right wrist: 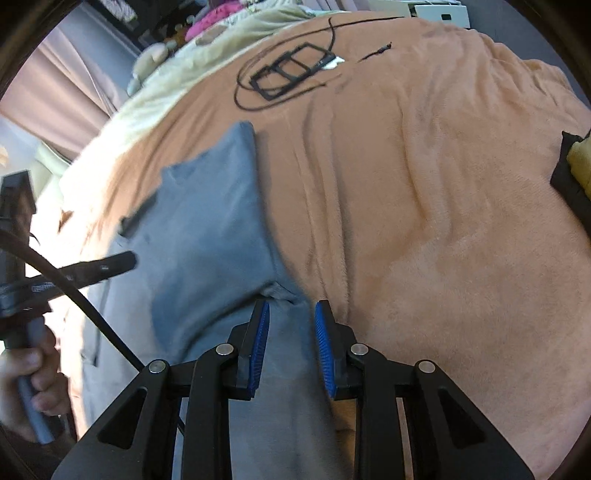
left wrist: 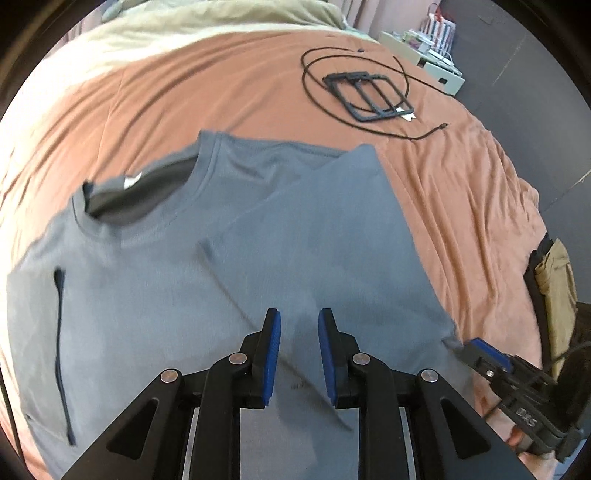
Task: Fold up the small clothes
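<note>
A grey-blue T-shirt (left wrist: 155,295) lies flat on the orange blanket (left wrist: 184,96), neck opening (left wrist: 140,195) toward the upper left. One side with its sleeve (left wrist: 351,221) is folded over the body. My left gripper (left wrist: 299,321) hovers above the shirt's middle, open, with nothing between its blue pads (left wrist: 272,347). My right gripper (right wrist: 292,308) is open over the shirt's right edge (right wrist: 284,295), where the folded part (right wrist: 218,229) meets the blanket (right wrist: 443,221); cloth lies beneath the gap, not pinched. The right gripper (left wrist: 487,354) also shows at the shirt's lower right corner.
Black frames (left wrist: 369,96) ringed by a black cable lie on the far side of the blanket. A white box (left wrist: 436,62) stands beyond the edge. A beige and black item (left wrist: 554,280) sits at the right. A pale green cover (left wrist: 184,26) lies at the back. A hand (right wrist: 33,369) holds the left gripper's handle.
</note>
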The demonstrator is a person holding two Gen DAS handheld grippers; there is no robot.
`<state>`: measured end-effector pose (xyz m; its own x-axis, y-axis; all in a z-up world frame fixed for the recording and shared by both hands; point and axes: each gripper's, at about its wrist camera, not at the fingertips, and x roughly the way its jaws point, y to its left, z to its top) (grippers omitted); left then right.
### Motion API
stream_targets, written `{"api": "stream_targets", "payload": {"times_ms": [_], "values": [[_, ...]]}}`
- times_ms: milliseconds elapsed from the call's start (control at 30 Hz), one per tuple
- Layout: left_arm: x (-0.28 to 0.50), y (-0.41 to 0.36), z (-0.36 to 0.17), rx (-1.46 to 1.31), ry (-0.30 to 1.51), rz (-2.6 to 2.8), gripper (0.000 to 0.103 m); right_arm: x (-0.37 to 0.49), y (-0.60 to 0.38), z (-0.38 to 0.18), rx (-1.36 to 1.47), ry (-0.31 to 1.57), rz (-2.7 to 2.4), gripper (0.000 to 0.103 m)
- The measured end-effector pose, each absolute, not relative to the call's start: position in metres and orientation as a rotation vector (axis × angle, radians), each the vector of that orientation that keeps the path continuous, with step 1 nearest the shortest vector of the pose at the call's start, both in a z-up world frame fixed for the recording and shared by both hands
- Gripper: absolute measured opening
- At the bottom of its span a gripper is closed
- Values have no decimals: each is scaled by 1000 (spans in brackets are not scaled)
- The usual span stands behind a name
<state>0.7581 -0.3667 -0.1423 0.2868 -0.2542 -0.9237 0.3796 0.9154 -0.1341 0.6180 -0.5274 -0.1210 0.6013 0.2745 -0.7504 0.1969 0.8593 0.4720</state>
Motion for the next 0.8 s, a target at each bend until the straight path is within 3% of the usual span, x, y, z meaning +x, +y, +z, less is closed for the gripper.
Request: {"api": "stream_targets", "payload": {"times_ms": [400, 600, 733, 800], "values": [[777, -380, -190, 105, 1283, -457, 23, 648, -508, -123, 507, 925, 45, 22], [789, -367, -185, 92, 1244, -461, 23, 694, -498, -126, 452, 959, 27, 26], [803, -348, -182, 68, 1227, -427, 23, 730, -488, -131, 400, 991, 4, 51], [810, -339, -182, 74, 1217, -407, 23, 744, -481, -132, 363, 997, 5, 52]]}}
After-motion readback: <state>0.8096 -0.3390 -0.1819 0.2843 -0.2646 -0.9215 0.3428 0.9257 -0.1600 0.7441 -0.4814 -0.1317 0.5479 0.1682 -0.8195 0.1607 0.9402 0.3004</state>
